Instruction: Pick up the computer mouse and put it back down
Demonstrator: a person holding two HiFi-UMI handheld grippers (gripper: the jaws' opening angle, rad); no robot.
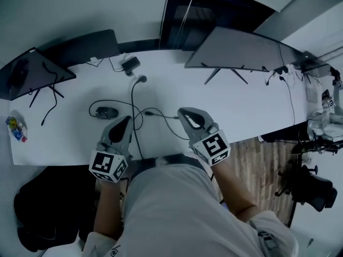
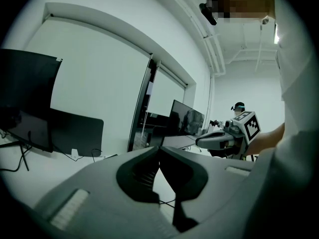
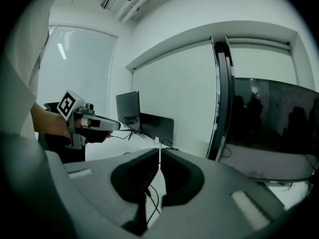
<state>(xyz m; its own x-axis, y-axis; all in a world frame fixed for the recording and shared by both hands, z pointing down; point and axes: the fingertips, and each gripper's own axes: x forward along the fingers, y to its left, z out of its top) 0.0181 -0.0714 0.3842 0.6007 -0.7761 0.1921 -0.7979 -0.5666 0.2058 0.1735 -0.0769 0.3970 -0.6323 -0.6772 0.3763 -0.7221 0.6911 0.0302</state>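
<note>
the computer mouse (image 1: pixel 107 112) lies on the white desk (image 1: pixel 241 106), cable attached, just left of the left gripper (image 1: pixel 126 121), whose jaws are pressed together on nothing. the right gripper (image 1: pixel 185 112), over the desk's near edge, is likewise closed and empty.

My left tongs (image 1: pixel 126 120) and right tongs (image 1: pixel 186 112) are twins. Each is a pale grey moulded shell, broad behind and narrowing to the tips, with a black-lined hollow between the jaws. Ribbed black pads (image 2: pixel 144 176) face each other inside that hollow. A pale ridged strip (image 3: pixel 244 203) sits on each shoulder of the shell. Behind each shell rides a white cube printed with black square markers, the left cube (image 1: pixel 109 165) and the right cube (image 1: pixel 213 146). I wear a light grey top (image 1: pixel 161 213) with short sleeves.
</note>
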